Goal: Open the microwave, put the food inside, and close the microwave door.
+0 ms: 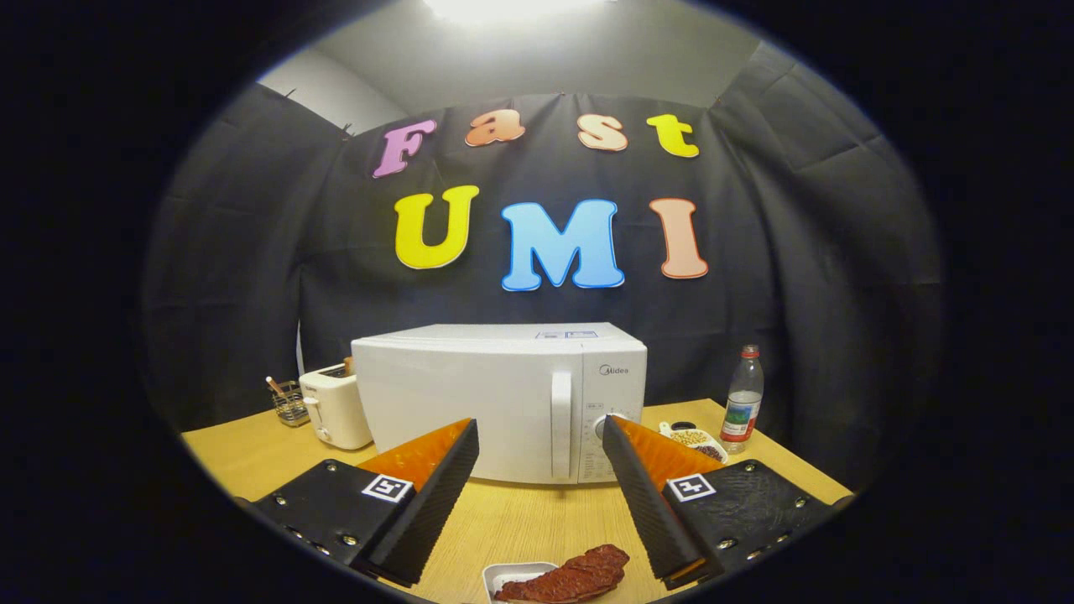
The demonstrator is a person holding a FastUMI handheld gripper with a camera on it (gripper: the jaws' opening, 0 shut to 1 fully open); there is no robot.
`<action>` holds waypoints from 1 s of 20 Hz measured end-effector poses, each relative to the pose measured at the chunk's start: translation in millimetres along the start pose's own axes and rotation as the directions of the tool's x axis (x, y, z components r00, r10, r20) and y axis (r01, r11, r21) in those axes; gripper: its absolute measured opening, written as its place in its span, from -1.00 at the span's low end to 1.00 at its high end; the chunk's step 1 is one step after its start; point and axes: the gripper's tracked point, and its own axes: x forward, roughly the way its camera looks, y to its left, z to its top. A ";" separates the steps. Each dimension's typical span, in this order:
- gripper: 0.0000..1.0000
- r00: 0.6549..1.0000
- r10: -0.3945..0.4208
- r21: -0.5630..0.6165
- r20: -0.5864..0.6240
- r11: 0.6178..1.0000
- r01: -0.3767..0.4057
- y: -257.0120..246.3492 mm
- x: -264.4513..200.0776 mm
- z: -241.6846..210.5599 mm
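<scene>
A white microwave [495, 403] stands on the wooden table [520, 520] beyond my fingers, door shut, with a vertical white handle [560, 424] beside its control panel. A small white tray [512, 577] holding dark red strips of food [575, 577] lies on the table close below, between my two fingers. My gripper [541, 432] is open, fingers spread wide and holding nothing, hovering above the table some way short of the microwave door.
A white toaster [336, 407] and a small wire basket [289, 403] stand left of the microwave. Right of it are a small dish of snacks [695, 439] and a plastic water bottle [743, 398]. Black cloth walls surround the table.
</scene>
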 end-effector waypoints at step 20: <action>-0.36 0.991 -0.113 0.005 -0.068 0.994 0.113 -14.7 140.3 -52.2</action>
